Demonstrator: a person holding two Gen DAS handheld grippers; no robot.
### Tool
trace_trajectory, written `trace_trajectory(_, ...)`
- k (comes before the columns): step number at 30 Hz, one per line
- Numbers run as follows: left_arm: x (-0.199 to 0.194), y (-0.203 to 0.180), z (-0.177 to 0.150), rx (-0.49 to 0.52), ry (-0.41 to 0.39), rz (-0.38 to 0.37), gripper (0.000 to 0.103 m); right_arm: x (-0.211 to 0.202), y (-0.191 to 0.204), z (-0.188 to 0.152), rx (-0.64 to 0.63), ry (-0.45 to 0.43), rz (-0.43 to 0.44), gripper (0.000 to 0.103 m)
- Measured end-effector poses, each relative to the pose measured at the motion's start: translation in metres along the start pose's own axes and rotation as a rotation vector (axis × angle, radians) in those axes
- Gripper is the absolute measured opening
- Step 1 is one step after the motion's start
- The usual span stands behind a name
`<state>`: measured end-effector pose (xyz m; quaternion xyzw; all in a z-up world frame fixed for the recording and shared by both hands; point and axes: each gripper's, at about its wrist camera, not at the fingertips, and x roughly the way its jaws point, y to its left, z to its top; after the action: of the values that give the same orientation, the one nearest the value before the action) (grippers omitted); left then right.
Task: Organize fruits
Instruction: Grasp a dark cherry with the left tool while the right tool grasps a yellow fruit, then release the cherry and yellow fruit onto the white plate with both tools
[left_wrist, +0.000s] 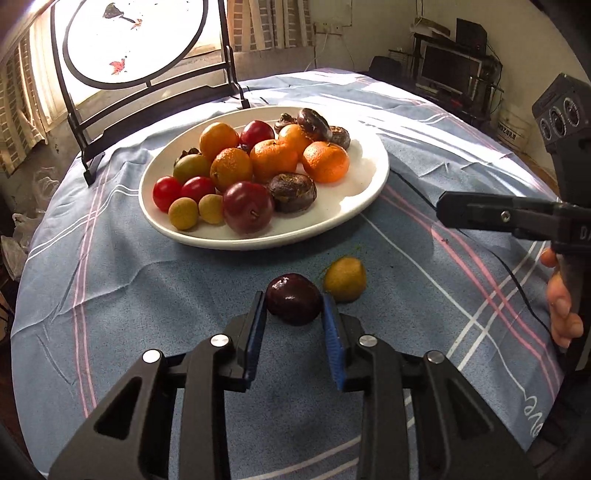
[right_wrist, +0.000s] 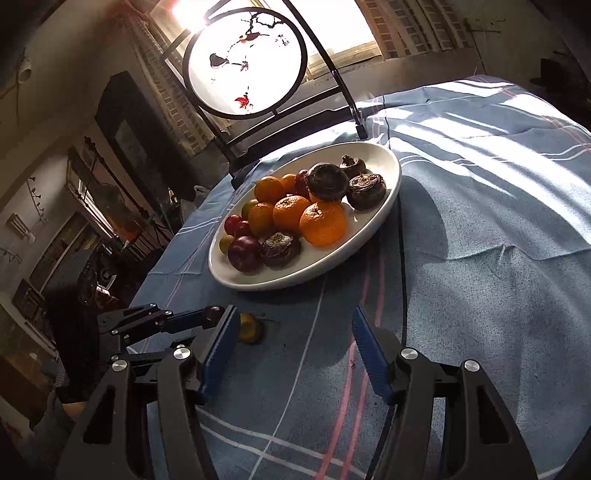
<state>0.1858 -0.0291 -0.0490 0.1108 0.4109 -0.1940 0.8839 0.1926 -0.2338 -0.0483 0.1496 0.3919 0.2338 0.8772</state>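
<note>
Left gripper (left_wrist: 294, 304) pinching dark plum (left_wrist: 293, 298) off tablecloth (left_wrist: 147, 295); right gripper (right_wrist: 291, 332) spread, empty; next up, probably lifting onto white plate (left_wrist: 369, 162).

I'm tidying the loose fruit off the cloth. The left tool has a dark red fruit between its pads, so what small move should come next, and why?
Probably lift it a little. The left tool is shut on the dark red fruit, which sits on the tablecloth close to the yellow fruit. Raising it first should avoid nudging that neighbour before carrying it to the plate.
</note>
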Motion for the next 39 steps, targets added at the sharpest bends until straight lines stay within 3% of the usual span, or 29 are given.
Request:
trace_trajectory(10, -0.071, 0.027, -0.023, -0.099, -0.125, -0.004, 0.029, 0.051, 0.071, 0.003, -0.267, 0.16, -0.077, 0.059)
trace_trajectory(11, -0.073, 0.029, -0.024, -0.105, -0.127, -0.001, 0.029, 0.058, 0.074, 0.004, -0.28, 0.178, -0.085, 0.056)
trace_trajectory(13, -0.076, 0.033, -0.027, -0.114, -0.128, 0.001, 0.029, 0.072, 0.076, 0.004, -0.289, 0.223, -0.103, 0.032)
trace_trajectory(14, -0.076, 0.035, -0.028, -0.119, -0.129, 0.004, 0.029, 0.076, 0.076, 0.003, -0.29, 0.244, -0.107, 0.027)
trace_trajectory(18, -0.072, 0.041, -0.032, -0.144, -0.126, -0.007, 0.029, 0.068, 0.075, 0.0, -0.275, 0.218, -0.104, 0.027)
trace_trajectory(22, -0.068, 0.043, -0.029, -0.16, -0.128, -0.024, 0.029, 0.031, 0.069, 0.001, -0.245, 0.133, -0.07, 0.027)
trace_trajectory(28, -0.054, 0.041, 0.011, -0.159, -0.13, -0.053, 0.029, -0.005, 0.04, 0.05, -0.178, 0.009, -0.094, 0.027)
trace_trajectory(33, -0.015, 0.05, 0.068, -0.198, -0.104, -0.064, 0.03, 0.023, 0.027, 0.104, -0.133, 0.007, -0.096, 0.027)
trace_trajectory(37, 0.02, 0.057, 0.097, -0.216, -0.061, -0.031, 0.03, 0.055, 0.035, 0.132, -0.156, 0.011, -0.099, 0.027)
trace_trajectory(38, 0.028, 0.058, 0.102, -0.217, -0.047, -0.024, 0.032, 0.061, 0.037, 0.136, -0.17, 0.017, -0.119, 0.028)
trace_trajectory(39, 0.034, 0.059, 0.104, -0.217, -0.038, -0.013, 0.048, 0.065, 0.038, 0.139, -0.18, 0.02, -0.133, 0.039)
